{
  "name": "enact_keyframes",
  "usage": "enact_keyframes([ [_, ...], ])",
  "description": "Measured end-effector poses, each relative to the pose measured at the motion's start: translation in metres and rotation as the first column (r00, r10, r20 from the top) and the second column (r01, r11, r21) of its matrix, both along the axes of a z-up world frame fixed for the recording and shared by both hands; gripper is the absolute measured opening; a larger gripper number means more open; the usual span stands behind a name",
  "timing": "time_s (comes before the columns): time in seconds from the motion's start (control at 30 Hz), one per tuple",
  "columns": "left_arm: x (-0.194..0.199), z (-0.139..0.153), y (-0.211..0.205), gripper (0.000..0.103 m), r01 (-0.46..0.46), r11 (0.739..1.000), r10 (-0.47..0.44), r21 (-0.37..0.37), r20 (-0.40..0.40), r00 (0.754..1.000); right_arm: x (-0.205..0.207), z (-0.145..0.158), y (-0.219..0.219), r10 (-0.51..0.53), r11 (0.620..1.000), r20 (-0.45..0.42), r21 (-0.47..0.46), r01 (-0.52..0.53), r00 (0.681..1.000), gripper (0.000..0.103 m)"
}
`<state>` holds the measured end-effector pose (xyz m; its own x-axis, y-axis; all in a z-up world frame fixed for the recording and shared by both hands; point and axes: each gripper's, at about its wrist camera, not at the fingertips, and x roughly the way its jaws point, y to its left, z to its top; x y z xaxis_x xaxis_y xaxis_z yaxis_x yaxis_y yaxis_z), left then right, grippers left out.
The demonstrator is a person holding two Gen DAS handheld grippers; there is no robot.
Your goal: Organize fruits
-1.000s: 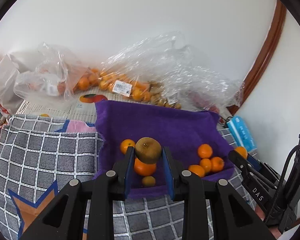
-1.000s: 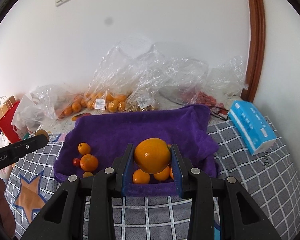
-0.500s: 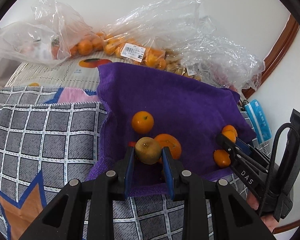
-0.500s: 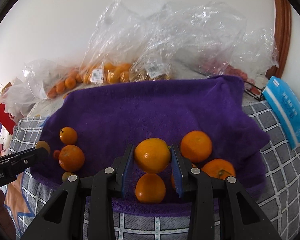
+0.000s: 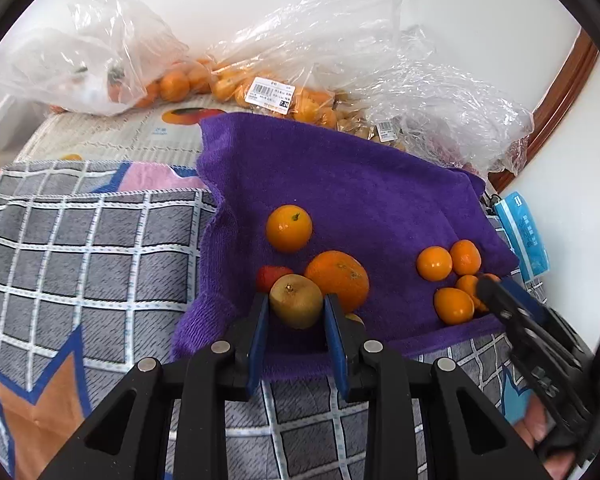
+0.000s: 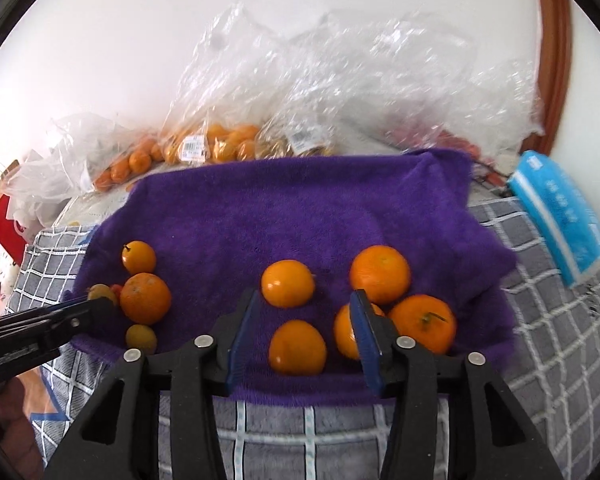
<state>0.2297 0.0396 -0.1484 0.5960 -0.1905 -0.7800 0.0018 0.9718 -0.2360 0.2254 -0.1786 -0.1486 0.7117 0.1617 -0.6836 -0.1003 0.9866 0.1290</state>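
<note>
A purple towel (image 5: 360,184) (image 6: 300,200) lies on a checked cloth. My left gripper (image 5: 295,300) has a brown kiwi (image 5: 296,306) between its pads, low over the towel's near left edge. Its jaws are opening, but both pads still touch the kiwi. A big orange (image 5: 338,280), a small orange (image 5: 289,228) and a red fruit (image 5: 272,276) lie close by. My right gripper (image 6: 304,294) is opening over the towel's near right part. An orange (image 6: 288,283) rests free on the towel just ahead of its fingertips. Around it are three oranges (image 6: 380,274) (image 6: 422,322) (image 6: 298,346).
Clear plastic bags of oranges (image 5: 260,92) (image 6: 220,144) pile up against the white wall behind the towel. A blue tissue pack (image 6: 560,208) lies at the right, near a wooden door frame (image 5: 560,80). Grey checked cloth (image 5: 80,248) spreads to the left and front. A red bag (image 6: 12,220) stands far left.
Both grippers came down onto the towel. The right jaws spread and let the orange lie on the towel. The kiwi now sits low beside the big orange.
</note>
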Motion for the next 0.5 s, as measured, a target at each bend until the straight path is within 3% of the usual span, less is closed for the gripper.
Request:
enact_keyframes([
  [0.13,-0.023,0.023,-0.003,0.048,-0.005,1.000,0.004,0.017,0.051,0.999,-0.026,0.018,-0.010,-0.032,0.999,0.027,0.005,0.032,0.999,0.052],
  [0.33,-0.081,0.062,-0.012,0.062,-0.006,0.999,-0.003,0.048,0.174,0.985,-0.076,0.049,-0.022,-0.062,0.998,0.047,0.008,0.062,0.997,0.052],
  [0.5,-0.128,0.080,-0.025,0.076,-0.021,0.995,-0.001,0.096,0.228,0.974,-0.121,0.066,-0.029,-0.070,0.997,0.057,-0.004,0.071,0.996,0.057],
])
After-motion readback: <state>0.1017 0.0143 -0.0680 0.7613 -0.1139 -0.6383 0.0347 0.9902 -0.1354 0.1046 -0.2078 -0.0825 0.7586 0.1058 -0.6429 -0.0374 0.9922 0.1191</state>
